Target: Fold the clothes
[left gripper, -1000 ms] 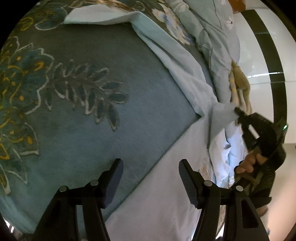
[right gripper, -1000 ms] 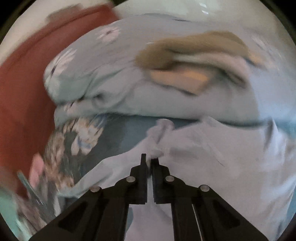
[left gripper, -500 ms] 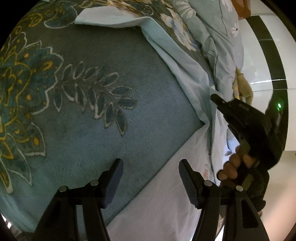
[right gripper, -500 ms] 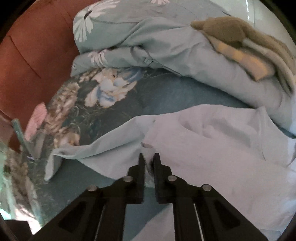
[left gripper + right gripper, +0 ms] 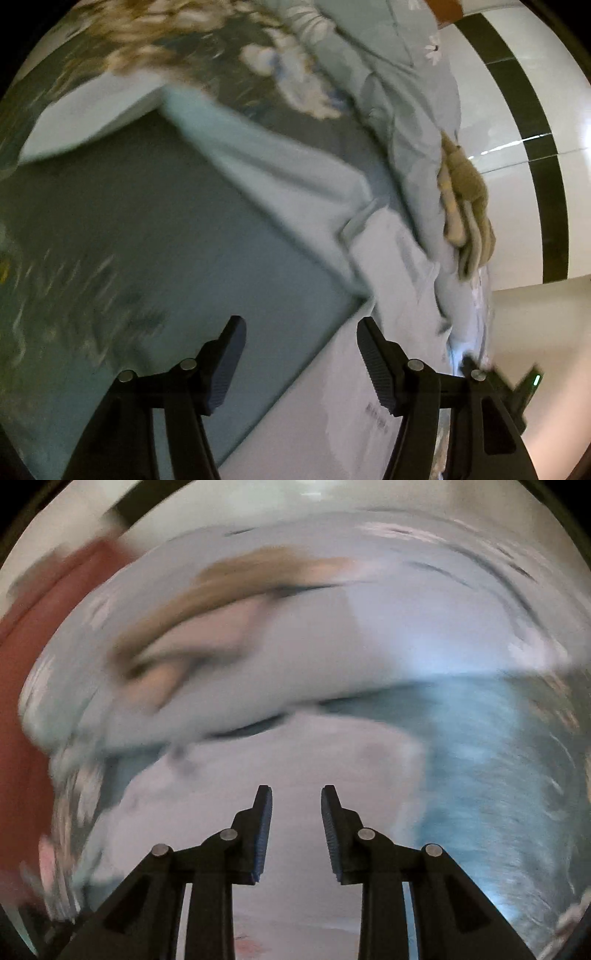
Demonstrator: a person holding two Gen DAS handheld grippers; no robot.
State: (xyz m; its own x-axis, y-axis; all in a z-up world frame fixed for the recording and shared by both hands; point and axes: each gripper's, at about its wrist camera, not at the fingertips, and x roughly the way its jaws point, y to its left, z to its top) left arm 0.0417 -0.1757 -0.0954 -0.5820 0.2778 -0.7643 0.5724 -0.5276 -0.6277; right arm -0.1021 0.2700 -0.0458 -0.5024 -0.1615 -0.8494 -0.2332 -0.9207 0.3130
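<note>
Hovering over pale blue garment (image 5: 325, 413) lying flat on teal rug (image 5: 184, 258), L claw (image 5: 297, 354) is gaping, empty; R claw (image 5: 296, 827) is spreading apart, nothing betw. pads.

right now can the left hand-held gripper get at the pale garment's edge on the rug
Probably yes: the left hand-held gripper is open and empty, and the pale garment edge lies just beneath, uncovered.
</note>
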